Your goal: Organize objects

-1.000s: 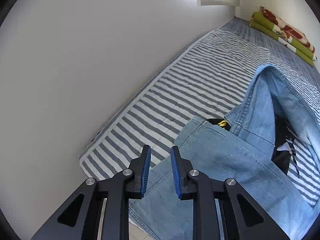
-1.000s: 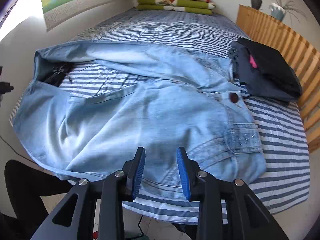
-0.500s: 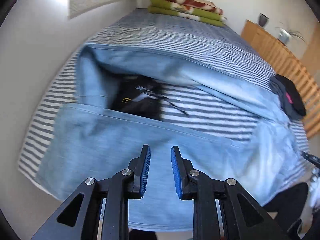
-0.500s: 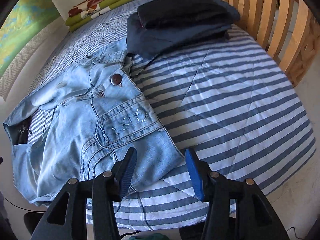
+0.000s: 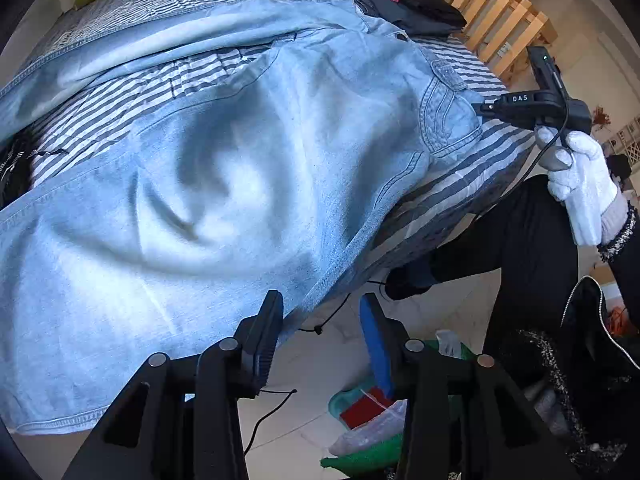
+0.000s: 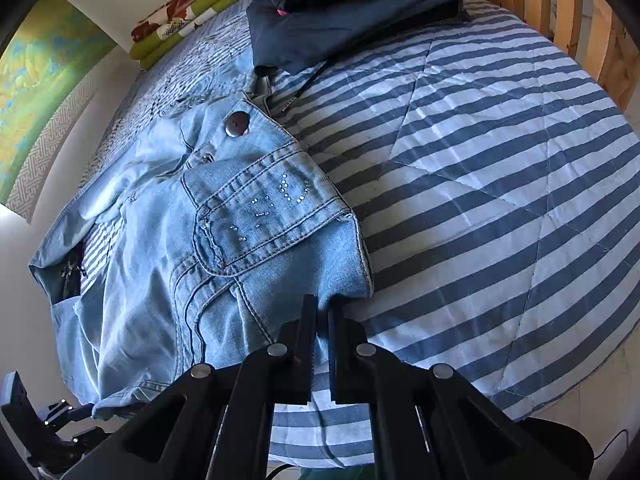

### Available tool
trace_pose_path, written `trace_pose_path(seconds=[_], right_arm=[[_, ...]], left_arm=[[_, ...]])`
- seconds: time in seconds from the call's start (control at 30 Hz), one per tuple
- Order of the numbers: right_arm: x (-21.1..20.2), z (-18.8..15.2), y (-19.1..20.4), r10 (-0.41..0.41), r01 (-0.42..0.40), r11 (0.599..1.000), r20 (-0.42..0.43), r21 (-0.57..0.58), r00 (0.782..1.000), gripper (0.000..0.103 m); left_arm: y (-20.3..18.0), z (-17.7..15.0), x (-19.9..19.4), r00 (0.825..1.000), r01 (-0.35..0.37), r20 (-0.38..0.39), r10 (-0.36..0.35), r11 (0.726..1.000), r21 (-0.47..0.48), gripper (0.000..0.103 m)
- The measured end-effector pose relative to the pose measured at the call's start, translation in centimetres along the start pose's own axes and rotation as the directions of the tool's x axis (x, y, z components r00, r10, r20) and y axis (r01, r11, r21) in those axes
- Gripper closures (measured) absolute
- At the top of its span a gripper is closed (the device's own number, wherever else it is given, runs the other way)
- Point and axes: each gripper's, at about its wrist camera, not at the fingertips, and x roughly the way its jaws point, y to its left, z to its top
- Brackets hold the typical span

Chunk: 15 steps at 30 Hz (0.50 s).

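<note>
my right gripper [image 6: 323, 312] has just snapped closed on the corner of the denim jeans [image 6: 224, 232] lying across the striped bed [image 6: 500, 168]. my left gripper [image 5: 320, 320] has swung to the hanging hem, jaws opening, nothing between them yet. folding can start.

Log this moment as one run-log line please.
right claw: shut on jeans corner | left claw: opening, nothing held, at hem | jeans: on bed
</note>
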Motion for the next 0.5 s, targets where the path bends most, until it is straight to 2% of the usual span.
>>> trace_pose_path(seconds=[0.03,0.13,0.2,0.23,0.27,0.33,0.37,0.4,0.43,0.5], right_arm=[[-0.6,0.1,0.3,-0.007,0.007,1.000,0.018,-0.004,1.000,0.099],[-4.3,0.4,1.4,-0.020,0.024,0.999,0.122,-0.035,0.992,0.100],[-7.7,0.7,1.7,-0.027,0.039,0.998,0.211,-0.055,0.977,0.100],[-8.9,0.8,1.9,-0.042,0.060,0.996,0.246,-0.063,0.968,0.100],[-9.5,0.7,2.0,-0.053,0.074,0.994,0.248,-0.076,0.967,0.100],[-8.0,0.7,2.7,-0.076,0.097,0.985,0.144,-0.145,0.987,0.099],[-6.8,0.5,3.1,-0.086,0.101,0.974,0.082,-0.203,0.993,0.099],[-5.9,0.3,3.3,-0.133,0.141,0.962,0.051,-0.233,0.990,0.098],[-5.7,0.3,3.4,-0.164,0.171,0.955,0.048,-0.243,0.985,0.095],[-6.7,1.1,3.5,-0.155,0.174,0.957,0.099,-0.233,0.983,0.095]], left_arm=[[0.1,0.1,0.5,1.000,-0.009,-0.012,0.009,1.000,-0.008,0.084],[0.6,0.0,0.8,0.999,0.019,-0.029,-0.020,0.999,-0.039,0.088],[-0.1,0.0,-0.2,1.000,0.015,-0.024,-0.015,1.000,-0.015,0.088],[-0.3,0.0,-0.9,0.999,0.043,-0.024,-0.042,0.998,0.038,0.086],[-0.2,0.2,-1.3,0.999,0.051,-0.017,-0.051,0.998,0.037,0.083],[0.4,0.7,-2.5,0.996,0.087,-0.015,-0.087,0.996,0.006,0.061],[0.9,1.0,-3.3,0.996,0.093,0.002,-0.093,0.996,-0.001,0.061],[1.4,1.4,-4.0,0.996,0.083,0.014,-0.083,0.997,-0.003,0.061],[1.9,1.7,-4.6,0.998,0.063,0.027,-0.063,0.998,-0.006,0.061],[3.4,2.6,-5.9,0.998,0.022,0.052,-0.021,1.000,-0.019,0.061]])
